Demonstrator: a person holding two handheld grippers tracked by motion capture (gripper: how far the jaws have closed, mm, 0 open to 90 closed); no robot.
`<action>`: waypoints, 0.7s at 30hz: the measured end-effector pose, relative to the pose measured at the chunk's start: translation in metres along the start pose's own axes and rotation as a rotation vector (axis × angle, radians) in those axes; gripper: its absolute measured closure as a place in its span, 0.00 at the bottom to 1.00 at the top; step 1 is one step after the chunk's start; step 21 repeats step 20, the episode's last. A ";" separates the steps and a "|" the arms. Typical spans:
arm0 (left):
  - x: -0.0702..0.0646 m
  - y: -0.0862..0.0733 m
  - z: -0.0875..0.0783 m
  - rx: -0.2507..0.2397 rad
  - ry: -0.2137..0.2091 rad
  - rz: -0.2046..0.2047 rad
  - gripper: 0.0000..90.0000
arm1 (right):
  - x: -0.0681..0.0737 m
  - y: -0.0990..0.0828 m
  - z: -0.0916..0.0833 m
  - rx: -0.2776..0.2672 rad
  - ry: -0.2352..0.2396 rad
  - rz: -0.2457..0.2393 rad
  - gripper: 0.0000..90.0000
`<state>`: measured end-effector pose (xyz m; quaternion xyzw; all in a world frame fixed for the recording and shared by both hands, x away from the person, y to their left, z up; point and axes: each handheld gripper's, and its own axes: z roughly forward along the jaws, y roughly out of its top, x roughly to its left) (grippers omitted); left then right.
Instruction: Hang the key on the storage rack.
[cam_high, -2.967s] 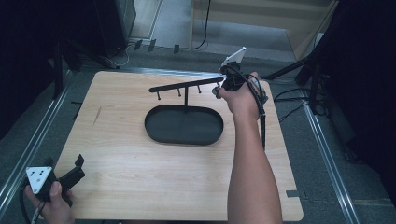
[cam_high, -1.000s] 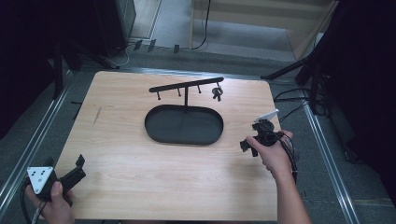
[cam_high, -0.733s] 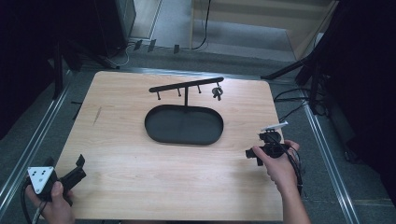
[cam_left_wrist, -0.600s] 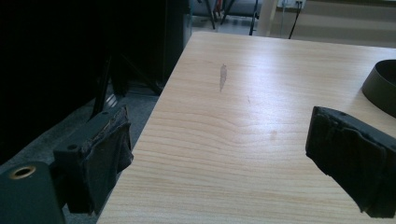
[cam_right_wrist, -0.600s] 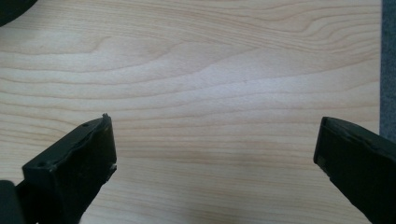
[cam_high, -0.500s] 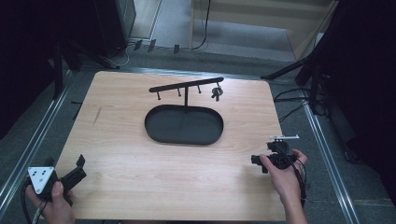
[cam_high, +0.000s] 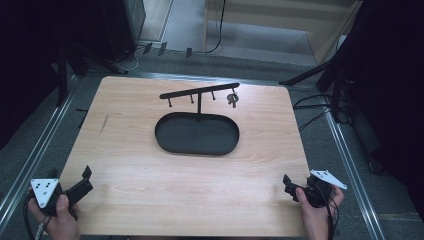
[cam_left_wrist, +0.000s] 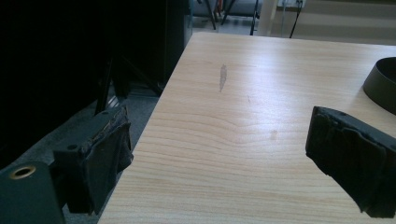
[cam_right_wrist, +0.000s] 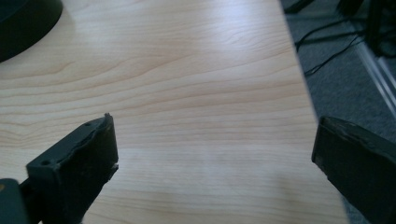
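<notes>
Seemingly empty-jawed, both tools — left (cam_high: 86, 179), right (cam_high: 289, 186) — near table (cam_high: 200, 180) corners

high view overhead; claw views low, sharing table (cam_high: 150, 170).

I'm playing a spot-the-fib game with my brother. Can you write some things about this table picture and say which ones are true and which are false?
1. A small metal thing, maybe a key, hangs on the black hook rack. True: it hangs near the rack's right end.
2. The black oval tray has a toy in it. False: nothing lies in it.
3. The right gripper is holding the hanging thing. False: its jaws stand open with only bare table between them, at the near right corner.
4. The left gripper is open. True: its jaws stand wide apart at the near left corner.
5. The rack stands behind the tray. True.
</notes>
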<state>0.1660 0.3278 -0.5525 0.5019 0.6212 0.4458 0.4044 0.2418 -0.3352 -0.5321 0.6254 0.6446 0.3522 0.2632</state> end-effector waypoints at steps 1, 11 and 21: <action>0.000 0.000 0.000 -0.002 0.001 0.000 0.08 | -0.003 -0.003 -0.003 -0.025 -0.005 0.001 0.01; -0.002 0.000 0.000 -0.003 0.005 0.021 0.08 | -0.020 -0.021 -0.023 -0.176 -0.019 0.030 0.09; -0.004 0.000 0.000 0.006 0.007 0.042 0.08 | -0.018 -0.022 -0.025 -0.219 -0.025 0.037 0.14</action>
